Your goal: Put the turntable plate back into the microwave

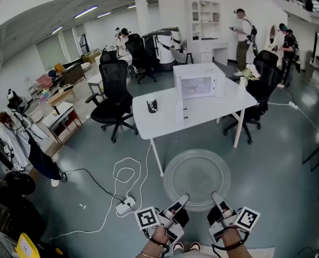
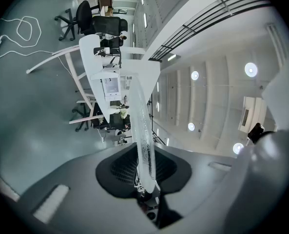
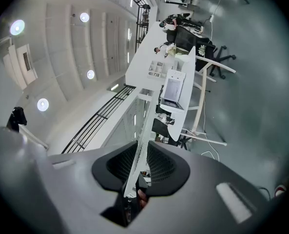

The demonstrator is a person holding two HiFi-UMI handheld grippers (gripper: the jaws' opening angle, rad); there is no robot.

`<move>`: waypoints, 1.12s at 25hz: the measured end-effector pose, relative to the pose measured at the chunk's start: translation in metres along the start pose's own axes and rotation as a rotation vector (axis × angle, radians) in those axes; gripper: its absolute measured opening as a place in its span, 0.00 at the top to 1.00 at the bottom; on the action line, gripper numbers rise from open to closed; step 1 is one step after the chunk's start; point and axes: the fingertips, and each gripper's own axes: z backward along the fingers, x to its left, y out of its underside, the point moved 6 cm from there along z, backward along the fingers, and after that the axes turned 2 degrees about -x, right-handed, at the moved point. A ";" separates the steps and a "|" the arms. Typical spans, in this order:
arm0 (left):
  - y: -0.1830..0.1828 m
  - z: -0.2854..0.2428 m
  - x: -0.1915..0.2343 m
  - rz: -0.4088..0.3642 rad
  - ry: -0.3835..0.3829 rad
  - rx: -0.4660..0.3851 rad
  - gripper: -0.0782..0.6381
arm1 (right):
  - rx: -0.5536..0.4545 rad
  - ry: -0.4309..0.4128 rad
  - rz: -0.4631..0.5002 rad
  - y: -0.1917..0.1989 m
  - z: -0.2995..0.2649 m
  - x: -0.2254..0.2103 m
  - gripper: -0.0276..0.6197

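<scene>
The round clear glass turntable plate [image 1: 197,177] hangs level over the grey floor, in front of me. My left gripper [image 1: 181,202] is shut on its near left rim and my right gripper [image 1: 217,200] on its near right rim. In the left gripper view the plate [image 2: 143,130] runs edge-on between the dark pads of that gripper [image 2: 145,179]. The right gripper view shows the plate's thin edge [image 3: 142,145] pinched in that gripper [image 3: 136,174]. Ahead, the white microwave [image 1: 198,81] stands on the white table [image 1: 164,117] with its cavity facing me; it also shows as the microwave [image 2: 110,86] and the microwave [image 3: 173,89].
A black office chair [image 1: 114,95] stands left of the table, another [image 1: 262,85] behind its right end. A vase of flowers [image 1: 244,79] sits beside the microwave. A power strip with white cable [image 1: 126,204] lies on the floor at my left. People stand at the back and far left.
</scene>
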 end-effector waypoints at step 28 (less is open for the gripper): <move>-0.043 -0.021 0.022 0.029 0.006 0.096 0.82 | -0.065 0.049 0.016 0.002 -0.034 -0.017 0.84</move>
